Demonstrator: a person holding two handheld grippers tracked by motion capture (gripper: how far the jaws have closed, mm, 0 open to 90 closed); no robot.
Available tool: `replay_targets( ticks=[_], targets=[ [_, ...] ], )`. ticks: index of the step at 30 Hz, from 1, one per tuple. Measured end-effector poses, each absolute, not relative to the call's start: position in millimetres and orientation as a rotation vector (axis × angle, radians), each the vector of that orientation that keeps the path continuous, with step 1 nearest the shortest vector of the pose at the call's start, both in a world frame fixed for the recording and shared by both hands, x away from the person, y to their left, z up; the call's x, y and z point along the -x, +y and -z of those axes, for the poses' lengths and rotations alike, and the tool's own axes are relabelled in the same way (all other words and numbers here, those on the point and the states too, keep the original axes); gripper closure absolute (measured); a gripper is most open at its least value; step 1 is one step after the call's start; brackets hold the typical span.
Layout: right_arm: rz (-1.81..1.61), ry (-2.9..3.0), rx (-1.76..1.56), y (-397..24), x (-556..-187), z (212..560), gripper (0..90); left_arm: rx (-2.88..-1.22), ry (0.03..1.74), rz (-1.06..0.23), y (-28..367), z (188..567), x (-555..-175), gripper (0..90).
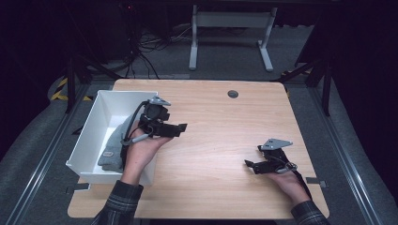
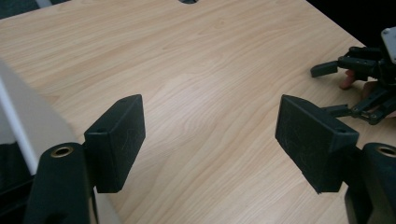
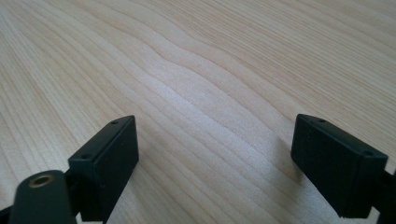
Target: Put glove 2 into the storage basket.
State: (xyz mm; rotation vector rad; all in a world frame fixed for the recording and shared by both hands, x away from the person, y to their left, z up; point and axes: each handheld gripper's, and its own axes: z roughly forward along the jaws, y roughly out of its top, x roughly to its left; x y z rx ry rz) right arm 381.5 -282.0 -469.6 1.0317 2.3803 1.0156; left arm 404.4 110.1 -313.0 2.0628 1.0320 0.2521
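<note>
Our left claw (image 1: 182,126) stands released with nothing between its jaws; in the left gripper view we see bare wood between the two black pads (image 2: 119,140). It hangs at the inner wall of the white bin (image 1: 94,119), jaws pointing toward the middle of the bench (image 1: 225,140). The grey cloth (image 1: 115,150) lies folded inside that bin, near its front end, partly under our left hand (image 1: 143,147).

Our right claw (image 1: 248,164) is likewise released and empty, low over the wood near the right front of the bench, its jaws pointing left.

We judge the cloth to be settled in the bin and the left claw to be coming clear of it. To do this well, we should lift the claw and its trailing cable fully above the bin wall before we swing across, so that nothing drags the cloth back out or nudges the bin.

The left forearm comes up from the bottom edge, wrist turned so the palm cradles the gripper from below. The right forearm lies near the front right corner, hand low.
</note>
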Motion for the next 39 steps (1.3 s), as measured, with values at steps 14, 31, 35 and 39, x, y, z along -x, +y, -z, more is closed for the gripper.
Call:
replay_targets(
  ticks=[14, 31, 35, 39],
  targets=[
    [-1.016, 2.381, -1.032, -281.9, -381.5, 469.6, 15.7, -2.142, 0.912, -0.206, 43.8, 355.3, -395.9, 22.5],
    [-1.014, 2.382, -1.029, -281.9, -381.4, 469.5, 15.7, -2.192, 0.834, -0.201, 15.5, 410.1, -391.4, 20.0],
    [-1.015, 2.382, -1.029, -281.9, -381.4, 469.5, 15.6, -2.211, 0.820, -0.204, 9.7, 419.1, -389.4, 19.7],
    [-1.014, 2.382, -1.029, -281.9, -381.4, 469.5, 15.6, -2.222, 0.810, -0.203, 4.3, 428.5, -387.7, 19.1]
  ],
)
